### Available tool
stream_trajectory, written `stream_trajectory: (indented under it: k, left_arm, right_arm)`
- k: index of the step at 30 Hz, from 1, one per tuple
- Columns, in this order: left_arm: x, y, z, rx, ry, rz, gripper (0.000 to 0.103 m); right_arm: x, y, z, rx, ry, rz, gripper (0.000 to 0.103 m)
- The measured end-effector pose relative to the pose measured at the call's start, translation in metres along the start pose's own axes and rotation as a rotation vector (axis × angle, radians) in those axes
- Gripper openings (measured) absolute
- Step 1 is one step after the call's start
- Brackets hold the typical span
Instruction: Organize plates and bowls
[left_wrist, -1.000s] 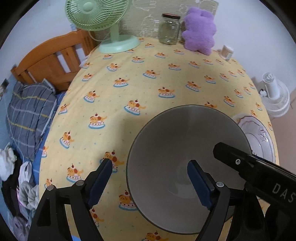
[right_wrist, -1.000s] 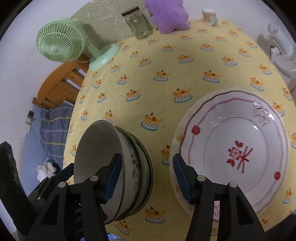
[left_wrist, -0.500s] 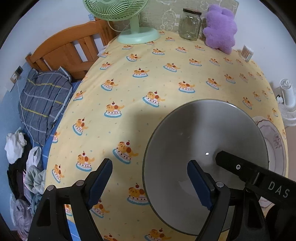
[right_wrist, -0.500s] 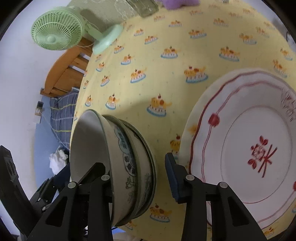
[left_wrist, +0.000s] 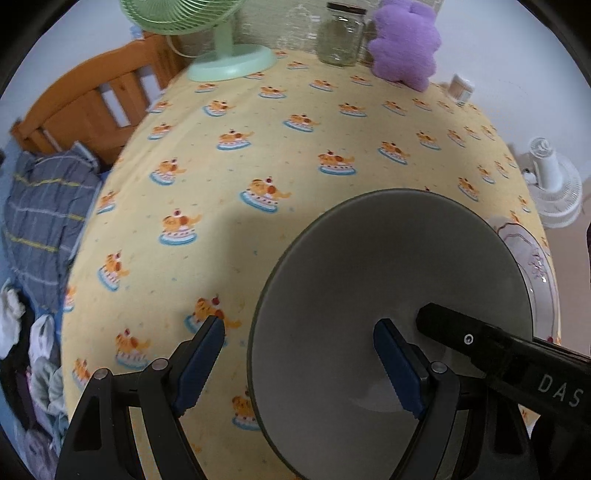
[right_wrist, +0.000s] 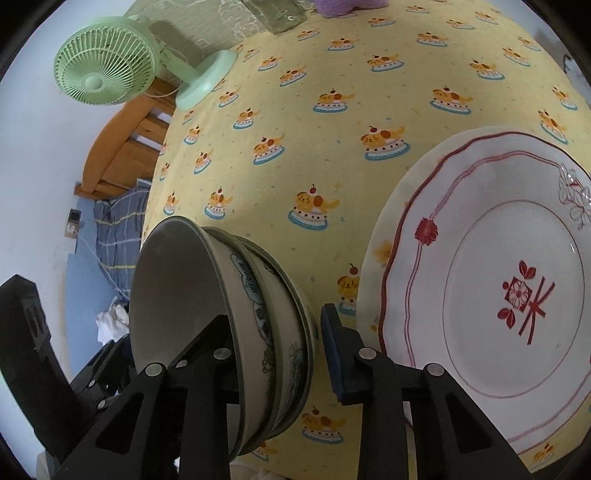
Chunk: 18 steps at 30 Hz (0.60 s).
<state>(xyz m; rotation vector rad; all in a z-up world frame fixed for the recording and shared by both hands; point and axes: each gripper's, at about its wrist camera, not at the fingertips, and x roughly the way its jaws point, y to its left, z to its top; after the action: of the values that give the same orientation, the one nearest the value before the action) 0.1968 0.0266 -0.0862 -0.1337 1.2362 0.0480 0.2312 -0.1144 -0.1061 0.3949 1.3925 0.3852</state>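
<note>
The bowls (right_wrist: 236, 332) are already stacked near the table's front edge, the plate (right_wrist: 498, 280) just beside them; both grippers, left (left_wrist: 299, 362) and right (right_wrist: 280, 350), straddle the stack's rim, jaws wide, gripping nothing yet

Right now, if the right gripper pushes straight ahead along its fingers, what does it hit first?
Probably the stacked bowls: the right gripper already straddles their wall, one finger inside, the other outside, so the rim should bottom out between the open fingers. Beyond lies bare yellow tablecloth; the plate sits to the side.
</note>
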Motion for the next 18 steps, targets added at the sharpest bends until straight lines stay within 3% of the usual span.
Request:
stream_trajectory:
  k: [9, 12, 14, 18]
  left_arm:
    - [0.0077, 0.0088, -0.0016, 0.042, -0.027, -0.156, 0.083]
    - [0.0072, 0.0073, -0.0034, 0.049, -0.025, -0.206, 0.075]
    - [0.0057, 0.0043, -0.0037, 0.055, -0.021, -0.24, 0.065]
    - [0.0048, 0.0033, -0.0018, 0.056, -0.018, -0.251, 0.062]
  right_arm:
    - [-0.0008, 0.0038, -0.0059, 0.028, -0.054, -0.039, 0.032]
    - [-0.0008, 0.0063, -0.0068, 0.01, -0.072, -0.062, 0.032]
    - [-0.0008, 0.0068, -0.0063, 0.008, -0.077, -0.066, 0.032]
    - [-0.0001, 0.0069, -0.0054, 0.016, -0.081, -0.07, 0.032]
